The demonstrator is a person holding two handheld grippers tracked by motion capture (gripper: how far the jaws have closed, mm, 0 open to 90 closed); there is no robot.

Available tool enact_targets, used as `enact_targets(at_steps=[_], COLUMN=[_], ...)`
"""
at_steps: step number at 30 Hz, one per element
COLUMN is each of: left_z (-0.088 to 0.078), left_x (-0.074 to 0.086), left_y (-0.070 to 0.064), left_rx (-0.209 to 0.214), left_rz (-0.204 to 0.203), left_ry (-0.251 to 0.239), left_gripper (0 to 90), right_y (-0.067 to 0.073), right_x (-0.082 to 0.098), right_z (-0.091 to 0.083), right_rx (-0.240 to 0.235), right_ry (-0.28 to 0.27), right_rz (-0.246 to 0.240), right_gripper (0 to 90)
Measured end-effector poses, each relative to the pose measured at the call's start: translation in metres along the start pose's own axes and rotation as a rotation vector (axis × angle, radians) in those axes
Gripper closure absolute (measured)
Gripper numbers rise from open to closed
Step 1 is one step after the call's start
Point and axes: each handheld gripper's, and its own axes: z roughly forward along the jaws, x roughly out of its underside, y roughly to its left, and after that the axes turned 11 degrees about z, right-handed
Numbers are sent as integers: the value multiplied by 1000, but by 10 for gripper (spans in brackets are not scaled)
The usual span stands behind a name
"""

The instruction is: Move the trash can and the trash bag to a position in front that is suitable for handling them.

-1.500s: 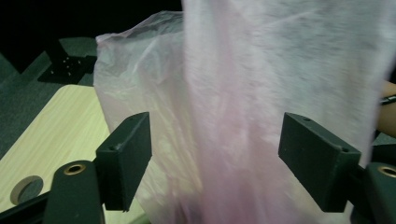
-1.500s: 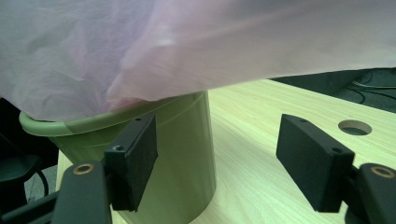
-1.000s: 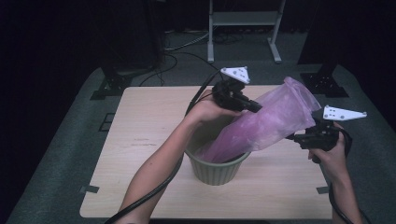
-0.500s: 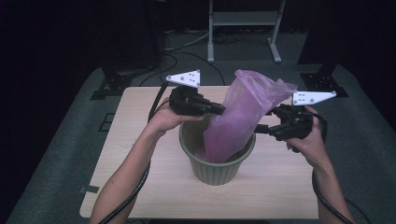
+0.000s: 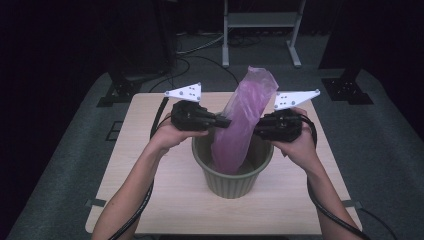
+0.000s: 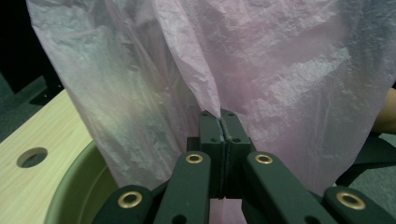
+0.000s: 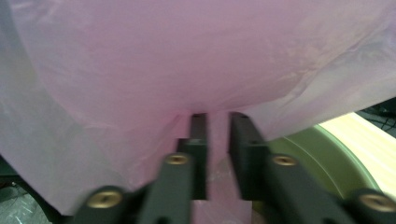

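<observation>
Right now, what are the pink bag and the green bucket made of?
The pink bag looks like thin plastic film: see-through, crinkled, faintly shiny. The green bucket seems to be hard plastic with a matte finish, judging by its smooth rolled rim and ribbed side, though painted metal can't be ruled out.

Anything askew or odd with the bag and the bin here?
The pink bag is not lining the green bin: it stands bunched and upright, only its lower end inside. The left gripper pinches a fold; the right gripper's jaws have just been closing, film between them.
</observation>
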Motion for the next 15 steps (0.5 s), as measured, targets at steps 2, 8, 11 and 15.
enact_targets(at_steps=[2, 8, 11, 15], left_z=[-7, -28, -32, -29], left_x=[4, 15, 18, 21], left_y=[0, -1, 1, -1], left_rx=[-13, -54, -58, -62], left_rz=[-9, -27, -40, -37], left_ry=[-8, -43, -75, -70], left_gripper=[895, 895, 895, 892], right_y=[0, -1, -3, 1], right_x=[1, 6, 6, 5], right_z=[0, -6, -8, -8], right_rx=[6, 15, -19, -53], right_ry=[4, 23, 15, -18], right_rz=[-1, 15, 27, 36], right_gripper=[900, 900, 900, 647])
